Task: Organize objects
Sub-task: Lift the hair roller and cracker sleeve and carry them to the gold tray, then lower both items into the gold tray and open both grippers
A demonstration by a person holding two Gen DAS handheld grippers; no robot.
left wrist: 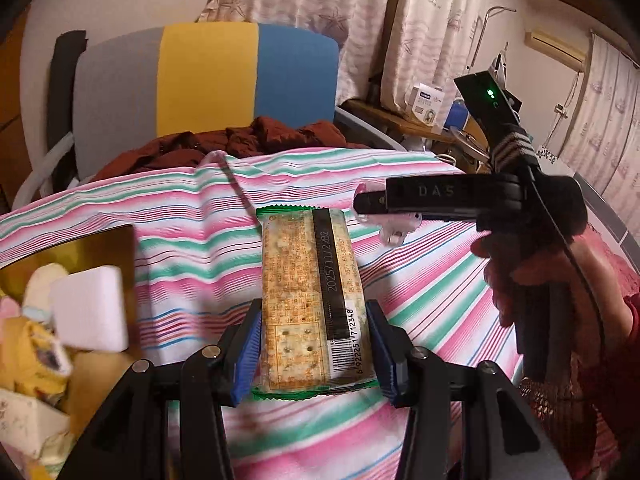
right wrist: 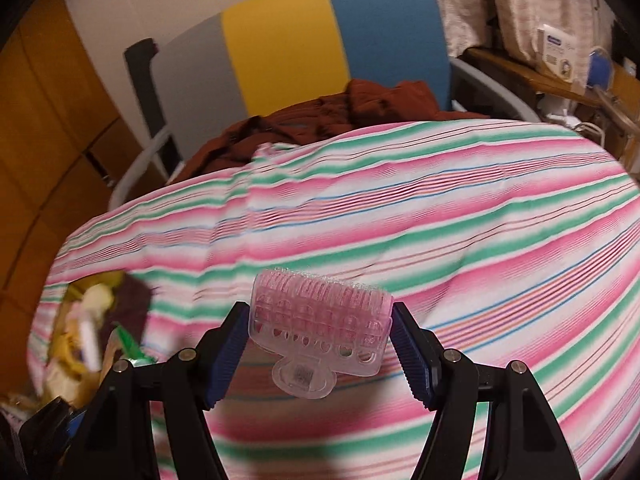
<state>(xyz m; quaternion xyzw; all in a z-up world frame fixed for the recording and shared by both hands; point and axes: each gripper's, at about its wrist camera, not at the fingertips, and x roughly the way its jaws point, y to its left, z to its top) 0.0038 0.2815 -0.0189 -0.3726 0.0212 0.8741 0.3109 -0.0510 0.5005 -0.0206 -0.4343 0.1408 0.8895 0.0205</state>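
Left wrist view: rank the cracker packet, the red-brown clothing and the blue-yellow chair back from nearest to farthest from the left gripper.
1. Cracker packet: between the left gripper fingers, lying on the striped sheet.
2. Red-brown clothing: heaped past the sheet's far edge, center-left.
3. Chair back: behind the clothing, farthest.

Pink, green and white stripes cover the tabletop cloth [right wrist: 400, 216]; the cracker packet [left wrist: 312, 300] is green-edged, the hair clip [right wrist: 320, 320] translucent pink.
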